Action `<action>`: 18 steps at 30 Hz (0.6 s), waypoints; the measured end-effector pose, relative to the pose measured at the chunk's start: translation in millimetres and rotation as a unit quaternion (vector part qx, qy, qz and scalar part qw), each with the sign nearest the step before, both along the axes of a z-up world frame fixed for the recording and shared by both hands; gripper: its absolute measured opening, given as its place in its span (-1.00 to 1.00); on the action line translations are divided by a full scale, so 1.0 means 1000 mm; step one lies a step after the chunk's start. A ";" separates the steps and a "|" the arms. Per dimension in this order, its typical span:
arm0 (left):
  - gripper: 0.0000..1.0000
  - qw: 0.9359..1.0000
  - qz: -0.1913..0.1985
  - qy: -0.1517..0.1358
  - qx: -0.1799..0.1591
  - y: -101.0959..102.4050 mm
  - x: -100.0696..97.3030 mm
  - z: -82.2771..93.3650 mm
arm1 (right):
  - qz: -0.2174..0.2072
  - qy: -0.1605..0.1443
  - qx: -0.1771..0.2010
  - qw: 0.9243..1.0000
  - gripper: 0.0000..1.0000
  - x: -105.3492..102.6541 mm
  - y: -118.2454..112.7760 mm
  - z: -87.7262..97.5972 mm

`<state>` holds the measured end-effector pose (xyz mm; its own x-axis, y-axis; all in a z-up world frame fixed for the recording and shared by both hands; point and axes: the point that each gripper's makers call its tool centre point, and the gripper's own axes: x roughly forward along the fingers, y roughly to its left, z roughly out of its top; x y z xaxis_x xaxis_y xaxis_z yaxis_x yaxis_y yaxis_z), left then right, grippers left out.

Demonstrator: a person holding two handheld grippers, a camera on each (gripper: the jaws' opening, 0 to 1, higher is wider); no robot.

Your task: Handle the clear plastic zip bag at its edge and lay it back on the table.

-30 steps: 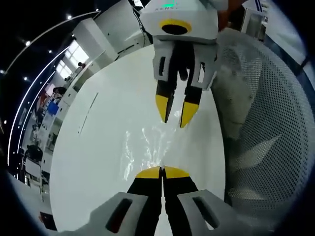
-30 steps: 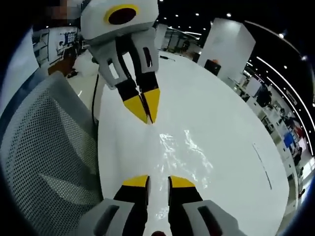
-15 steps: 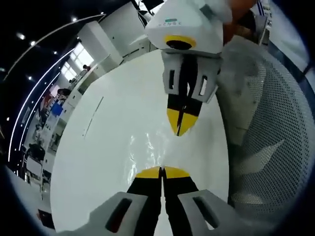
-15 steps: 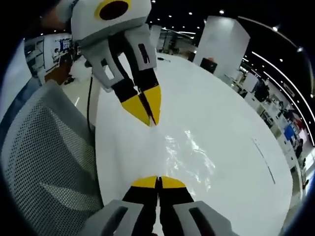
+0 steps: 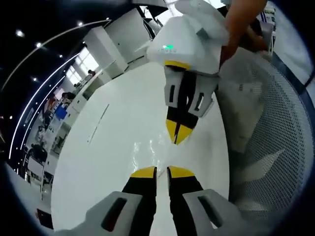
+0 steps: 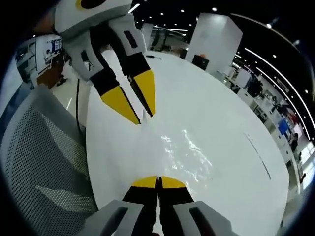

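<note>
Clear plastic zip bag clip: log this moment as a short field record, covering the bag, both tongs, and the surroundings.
item: clear plastic zip bag, crinkled, over the glossy white table
left tongs: jaws slightly apart, at the bag's near edge
right tongs: jaws shut at the bag's opposite edge; a grip cannot be confirmed
beside table: grey mesh office chair
person: a hand holding the right tongs' body

No text or label can be read
</note>
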<state>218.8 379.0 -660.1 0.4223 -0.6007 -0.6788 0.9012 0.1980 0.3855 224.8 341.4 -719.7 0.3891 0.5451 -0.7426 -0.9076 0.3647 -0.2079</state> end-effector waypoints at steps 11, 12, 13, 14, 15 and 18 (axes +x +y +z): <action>-0.83 0.999 -0.032 0.007 0.008 -0.020 -0.010 -0.006 | -0.008 0.008 0.013 1.000 -1.00 0.014 0.007 0.008; -0.81 0.999 -0.034 0.006 0.009 -0.021 -0.010 -0.007 | -0.007 0.007 0.013 1.000 -1.00 0.014 0.008 0.010; -0.78 0.999 -0.039 0.002 0.011 -0.024 -0.010 -0.007 | -0.005 0.002 0.010 1.000 -1.00 0.016 0.009 0.012; -0.76 0.999 -0.041 0.002 0.013 -0.025 -0.010 -0.008 | -0.004 0.002 0.010 1.000 -1.00 0.018 0.010 0.012; -0.75 0.999 -0.045 0.001 0.015 -0.027 -0.010 -0.009 | -0.003 0.001 0.010 1.000 -1.00 0.019 0.010 0.014; -0.70 0.998 -0.052 -0.006 0.021 -0.030 -0.007 -0.012 | 0.000 -0.002 0.008 1.000 -1.00 0.023 0.009 0.017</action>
